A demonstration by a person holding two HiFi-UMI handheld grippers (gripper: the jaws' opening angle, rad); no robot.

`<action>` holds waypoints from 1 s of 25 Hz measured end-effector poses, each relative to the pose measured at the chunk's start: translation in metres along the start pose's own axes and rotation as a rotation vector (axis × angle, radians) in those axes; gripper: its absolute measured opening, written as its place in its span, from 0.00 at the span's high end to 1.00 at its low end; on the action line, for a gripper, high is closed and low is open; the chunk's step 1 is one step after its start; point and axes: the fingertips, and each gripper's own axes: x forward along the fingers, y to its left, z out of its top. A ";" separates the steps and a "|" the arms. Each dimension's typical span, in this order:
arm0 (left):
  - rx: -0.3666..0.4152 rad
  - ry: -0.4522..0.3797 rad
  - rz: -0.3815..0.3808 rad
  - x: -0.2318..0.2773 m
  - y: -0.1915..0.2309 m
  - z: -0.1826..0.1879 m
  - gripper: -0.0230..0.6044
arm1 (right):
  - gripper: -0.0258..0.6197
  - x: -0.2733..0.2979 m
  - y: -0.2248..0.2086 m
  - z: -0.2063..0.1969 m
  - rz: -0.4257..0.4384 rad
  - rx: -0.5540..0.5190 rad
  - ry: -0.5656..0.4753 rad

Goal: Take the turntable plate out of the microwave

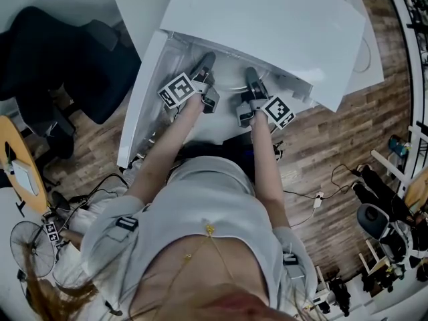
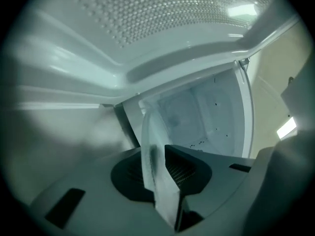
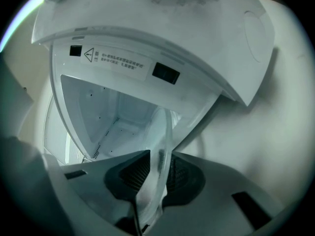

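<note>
Both forearms stretch forward from the person's chest, side by side. The left hand-held gripper (image 1: 206,64) and the right hand-held gripper (image 1: 251,76) point slightly downward into the open microwave (image 1: 267,19). Each is clamped on the near rim of the glass turntable plate (image 3: 159,144), which lies at the cavity's mouth. The door (image 1: 142,102) hangs open on the left.

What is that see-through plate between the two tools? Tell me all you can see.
The turntable plate is clear and glass-looking, with a thick rounded rim. Both gripper views show it edge-on before the open microwave. The left gripper clamps its rim in its jaws on one side, the right gripper on the other.
</note>
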 end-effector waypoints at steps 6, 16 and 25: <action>-0.063 0.006 -0.037 -0.007 0.001 -0.008 0.85 | 0.84 -0.005 0.000 0.000 0.037 -0.025 -0.008; -0.057 -0.006 -0.082 -0.021 -0.010 -0.011 0.86 | 0.85 -0.013 0.012 -0.001 0.126 -0.058 -0.013; -0.076 -0.023 -0.091 -0.041 -0.015 -0.012 0.86 | 0.85 -0.023 0.034 -0.005 0.186 -0.119 -0.014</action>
